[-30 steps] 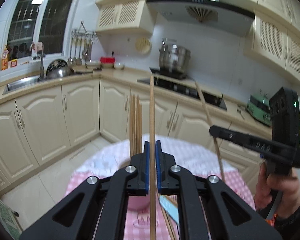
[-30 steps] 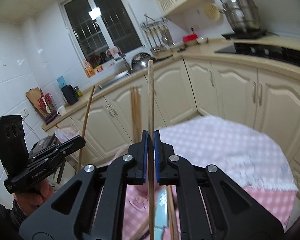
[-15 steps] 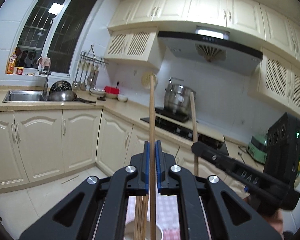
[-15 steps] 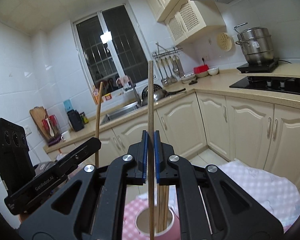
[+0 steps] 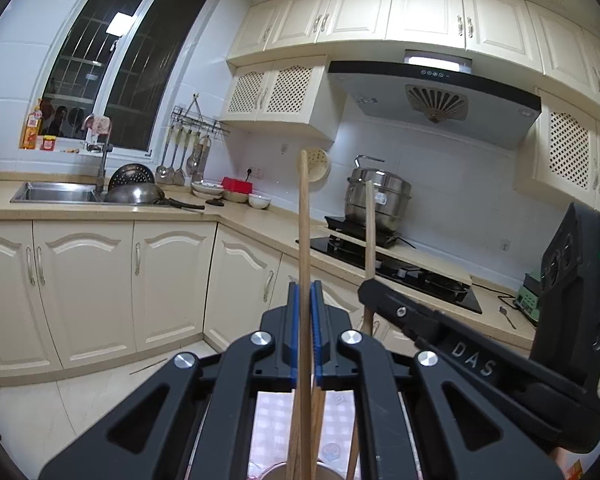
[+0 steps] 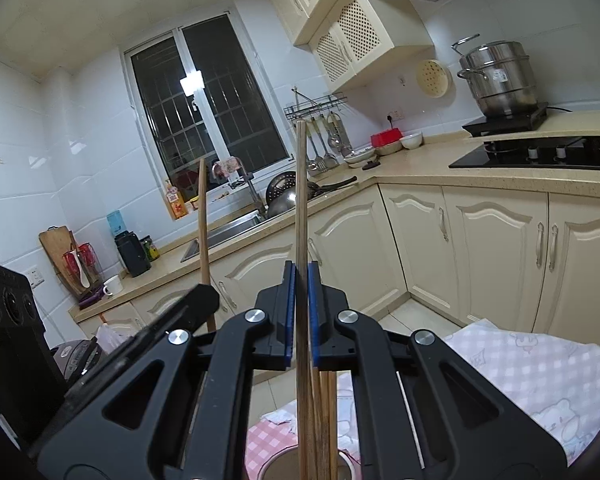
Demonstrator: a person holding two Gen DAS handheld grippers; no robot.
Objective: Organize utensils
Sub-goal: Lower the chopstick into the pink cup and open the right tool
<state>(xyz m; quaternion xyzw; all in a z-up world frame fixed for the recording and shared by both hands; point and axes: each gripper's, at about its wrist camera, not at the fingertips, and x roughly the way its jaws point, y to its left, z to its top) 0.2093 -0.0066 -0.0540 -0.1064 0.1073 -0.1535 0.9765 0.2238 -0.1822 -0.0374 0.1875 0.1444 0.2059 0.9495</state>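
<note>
Wooden chopsticks: left gripper and right gripper each clamp one upright over the cup, where several already stand; both still need dropping in

my left gripper is matte black plastic, two angular linkage arms with triangular cut-outs, each carrying two round silver screw heads behind the jaws. the fingers are lined on their inner faces with blue ribbed pads. off to the right of the jaws i see my right gripper from the side: a long black finger with a silver screw and pale "das" lettering, backed by a black housing with round recesses and a small green light. its own view shows the same black arms, silver screws and blue pads.
</note>
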